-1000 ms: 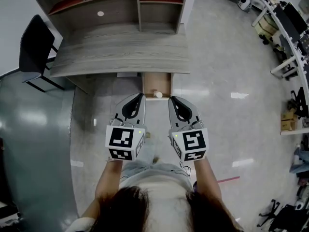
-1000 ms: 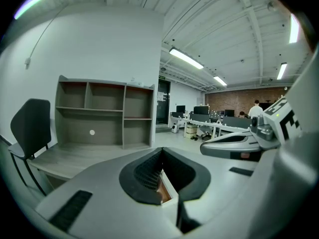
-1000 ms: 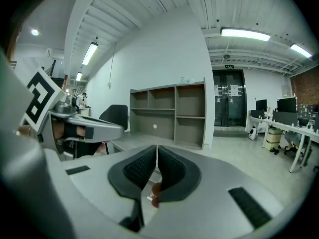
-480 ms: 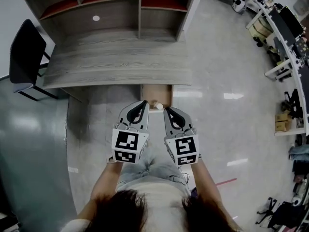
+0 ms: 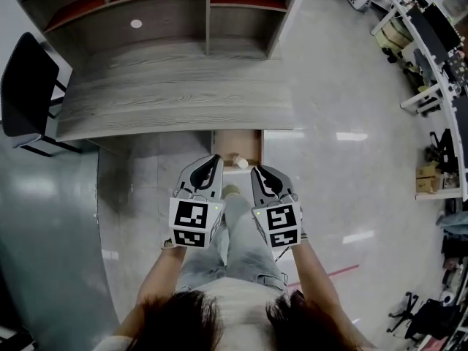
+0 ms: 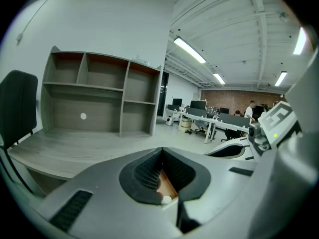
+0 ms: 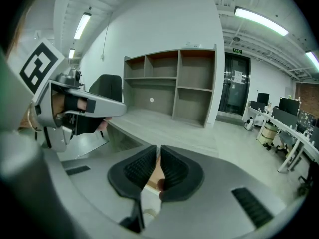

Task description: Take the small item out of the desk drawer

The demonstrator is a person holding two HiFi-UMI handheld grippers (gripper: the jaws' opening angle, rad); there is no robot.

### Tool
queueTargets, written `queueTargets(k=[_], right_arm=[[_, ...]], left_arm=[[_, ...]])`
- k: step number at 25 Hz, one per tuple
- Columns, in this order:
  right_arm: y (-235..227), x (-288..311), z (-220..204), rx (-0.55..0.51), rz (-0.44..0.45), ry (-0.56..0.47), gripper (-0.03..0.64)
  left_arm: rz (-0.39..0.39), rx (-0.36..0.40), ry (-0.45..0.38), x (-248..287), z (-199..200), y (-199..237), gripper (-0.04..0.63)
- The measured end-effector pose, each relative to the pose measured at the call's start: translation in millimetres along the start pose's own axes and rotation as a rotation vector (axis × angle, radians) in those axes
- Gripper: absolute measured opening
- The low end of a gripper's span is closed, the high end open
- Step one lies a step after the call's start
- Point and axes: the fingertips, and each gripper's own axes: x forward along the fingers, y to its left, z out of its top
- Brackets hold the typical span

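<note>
Now left gripper [image 5: 214, 159] and right gripper [image 5: 257, 172], jaws together, have neared the drawer [image 5: 235, 140].

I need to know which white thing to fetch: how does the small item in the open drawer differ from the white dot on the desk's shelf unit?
The small item lies in the open drawer, near its front edge; the white dot sits on the back panel of the shelf unit, beyond the desktop. The small item looks ball-like; the white dot looks flat. Both are white and round.
</note>
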Motion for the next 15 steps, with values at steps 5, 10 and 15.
queueTargets(k=[5, 10, 15], right_arm=[[-3.0, 25.7, -18.1, -0.017, 0.029, 0.047, 0.029], [-6.9, 53.4, -34.8, -0.013, 0.057, 0.087, 0.031], [-11.9, 77.8, -54.0, -0.014, 0.079, 0.137, 0.031]], left_arm=[[0.013, 0.011, 0.013, 21.4, -14.7, 10.2, 0.014], [0.038, 0.007, 0.018, 44.1, -26.6, 23.0, 0.014], [0.05, -0.001, 0.027, 66.2, -36.3, 28.7, 0.014]])
